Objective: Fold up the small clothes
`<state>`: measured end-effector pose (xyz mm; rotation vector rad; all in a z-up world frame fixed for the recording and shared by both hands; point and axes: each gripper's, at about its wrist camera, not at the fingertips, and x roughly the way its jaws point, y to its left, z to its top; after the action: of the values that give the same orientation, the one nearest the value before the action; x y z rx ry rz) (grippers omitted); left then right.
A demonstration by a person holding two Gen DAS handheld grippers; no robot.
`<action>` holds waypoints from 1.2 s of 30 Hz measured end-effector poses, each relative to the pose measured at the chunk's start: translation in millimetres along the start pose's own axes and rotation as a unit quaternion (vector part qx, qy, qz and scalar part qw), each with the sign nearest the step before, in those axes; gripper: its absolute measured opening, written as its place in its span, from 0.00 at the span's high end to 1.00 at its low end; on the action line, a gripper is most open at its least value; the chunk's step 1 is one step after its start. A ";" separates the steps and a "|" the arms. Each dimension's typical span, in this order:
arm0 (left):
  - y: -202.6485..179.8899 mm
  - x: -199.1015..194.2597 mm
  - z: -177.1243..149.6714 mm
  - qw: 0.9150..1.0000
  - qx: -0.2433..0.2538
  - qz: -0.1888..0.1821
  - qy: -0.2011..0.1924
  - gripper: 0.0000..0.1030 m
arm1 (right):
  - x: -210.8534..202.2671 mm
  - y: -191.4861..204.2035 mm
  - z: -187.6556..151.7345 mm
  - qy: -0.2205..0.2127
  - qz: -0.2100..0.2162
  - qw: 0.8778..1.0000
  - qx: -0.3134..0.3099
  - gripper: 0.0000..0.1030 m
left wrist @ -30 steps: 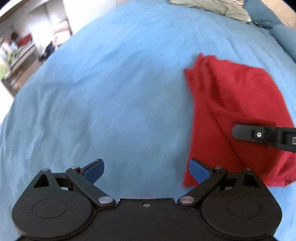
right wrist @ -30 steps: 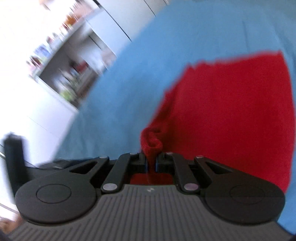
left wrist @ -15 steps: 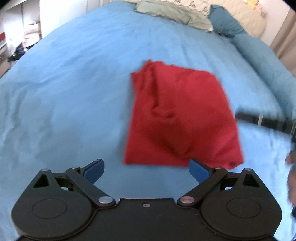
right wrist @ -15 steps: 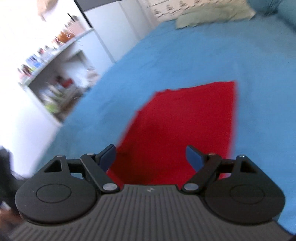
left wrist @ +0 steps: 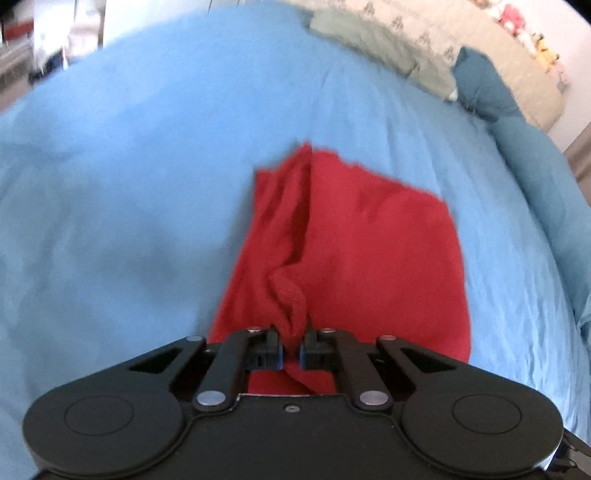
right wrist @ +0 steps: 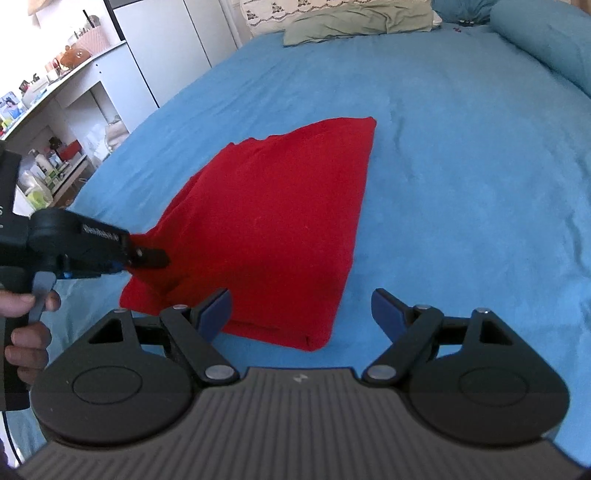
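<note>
A folded red garment (right wrist: 280, 221) lies on the blue bed sheet (right wrist: 461, 166). It also fills the middle of the left wrist view (left wrist: 369, 251). My left gripper (left wrist: 291, 350) is shut on a bunched fold at the garment's near left edge, and it shows from the side in the right wrist view (right wrist: 147, 256), pinching the cloth's left edge. My right gripper (right wrist: 301, 312) is open and empty, hovering just above the garment's near right corner.
Pillows (right wrist: 354, 18) and a teal bolster (right wrist: 535, 40) lie at the head of the bed. White shelves with small items (right wrist: 55, 129) stand beyond the bed's left side. The person's hand (right wrist: 26, 332) holds the left gripper's handle.
My right gripper let go of the red cloth, opened and drew back. My left gripper, open before, moved onto the garment's left edge and shut on a fold.
</note>
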<state>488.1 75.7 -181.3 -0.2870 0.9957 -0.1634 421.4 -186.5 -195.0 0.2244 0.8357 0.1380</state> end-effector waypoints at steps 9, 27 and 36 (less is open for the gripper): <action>15.8 -1.8 -29.3 0.999 0.005 0.033 -0.004 0.92 | -0.6 -5.1 -5.8 0.011 0.002 1.000 0.012 0.05; 6.6 -18.7 10.5 0.993 0.065 0.090 -0.049 0.16 | 10.5 -11.7 33.3 0.021 0.003 1.000 -0.005 0.03; 3.9 35.3 72.3 0.993 0.115 -0.015 0.019 0.04 | 60.4 -19.0 94.0 0.089 0.020 0.996 0.013 0.01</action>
<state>568.1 81.8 -173.9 -0.0879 1.0006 -0.3109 532.3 -205.7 -182.2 0.2563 1.0117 0.1875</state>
